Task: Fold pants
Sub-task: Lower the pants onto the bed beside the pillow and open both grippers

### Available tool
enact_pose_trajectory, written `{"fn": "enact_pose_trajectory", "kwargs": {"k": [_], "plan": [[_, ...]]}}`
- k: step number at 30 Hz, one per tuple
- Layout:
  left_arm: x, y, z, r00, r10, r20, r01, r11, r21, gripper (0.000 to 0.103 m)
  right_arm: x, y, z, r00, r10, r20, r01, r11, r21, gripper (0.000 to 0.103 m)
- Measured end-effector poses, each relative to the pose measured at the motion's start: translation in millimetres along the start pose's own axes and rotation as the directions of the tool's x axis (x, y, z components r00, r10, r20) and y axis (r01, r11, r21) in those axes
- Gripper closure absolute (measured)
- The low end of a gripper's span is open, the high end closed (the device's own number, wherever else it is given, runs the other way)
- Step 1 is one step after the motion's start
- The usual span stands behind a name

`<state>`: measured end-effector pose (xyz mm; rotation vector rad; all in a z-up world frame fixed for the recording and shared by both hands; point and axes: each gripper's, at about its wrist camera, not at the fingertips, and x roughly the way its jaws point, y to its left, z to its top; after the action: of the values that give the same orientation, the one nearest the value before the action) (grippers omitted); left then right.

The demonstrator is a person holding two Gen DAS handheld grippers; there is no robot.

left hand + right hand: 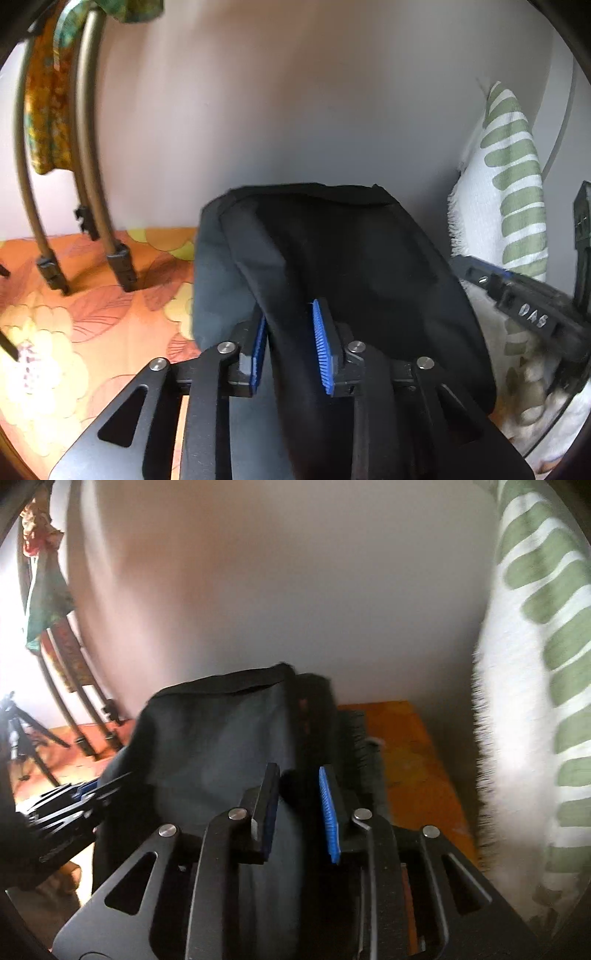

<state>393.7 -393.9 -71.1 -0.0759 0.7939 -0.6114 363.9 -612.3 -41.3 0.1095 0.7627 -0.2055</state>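
The dark pants [351,251] lie folded in a thick bundle on the orange flowered bedspread [92,314], close to the wall. My left gripper [290,343] stands over the bundle's near edge. A fold of the cloth runs between its blue pads [321,347], whose ribbed face shows bare, so the jaws are open. In the right wrist view the pants [221,746] look grey-blue. My right gripper [301,808] is open too, with cloth lying loosely between its fingers. Each gripper shows in the other's view: the right gripper [524,310] at the right, the left gripper [74,805] at the left.
A white pillow with green stripes [509,184] [535,664] leans against the wall to the right of the pants. At the left, curved metal tubes [85,147] stand on the bedspread with patterned cloth [48,103] hung over them. A tripod [22,734] stands further left.
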Motion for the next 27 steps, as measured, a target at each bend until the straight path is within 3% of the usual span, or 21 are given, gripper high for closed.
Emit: {"fn": "enact_pose_trajectory", "kwargs": {"k": [7, 9, 11, 16, 18, 24, 27], "plan": [[-43.2, 8.5, 1.5, 0.999, 0.018, 0.032, -0.018, 1.0, 0.011, 0.077, -41.9, -9.5, 2.4, 0.999, 0.026, 0.039, -0.028, 0.998, 0.052, 0.076], [-58.1, 7.2, 0.9, 0.999, 0.019, 0.041, -0.02, 1.0, 0.013, 0.064, -53.7, -7.9, -0.7, 0.998, 0.034, 0.047, -0.037, 0.997, 0.062, 0.07], [-70.4, 6.6, -0.6, 0.999, 0.019, 0.048, -0.02, 1.0, 0.011, 0.062, -63.7, -8.6, -5.4, 0.998, 0.039, 0.051, -0.042, 0.997, 0.07, 0.065], [-107.2, 3.8, -13.7, 0.998, 0.002, 0.057, -0.003, 1.0, 0.002, 0.062, -97.1, -0.1, -22.2, 0.998, 0.038, 0.054, -0.042, 0.997, 0.065, 0.063], [-121.9, 0.1, -20.4, 0.999, -0.001, 0.053, 0.001, 1.0, 0.008, 0.051, -113.7, 4.1, -29.8, 0.997, 0.045, 0.056, -0.049, 0.996, 0.07, 0.054], [-170.8, -12.8, -40.7, 0.998, -0.008, 0.069, 0.005, 0.999, 0.038, 0.047, -160.8, 25.1, -56.7, 0.996, 0.058, 0.071, -0.062, 0.996, 0.059, 0.038], [-194.1, -19.4, -51.9, 0.997, -0.018, 0.081, 0.014, 0.998, 0.055, 0.039, -177.5, 33.6, -70.5, 0.995, 0.071, 0.063, -0.075, 0.995, 0.072, 0.038]]}}
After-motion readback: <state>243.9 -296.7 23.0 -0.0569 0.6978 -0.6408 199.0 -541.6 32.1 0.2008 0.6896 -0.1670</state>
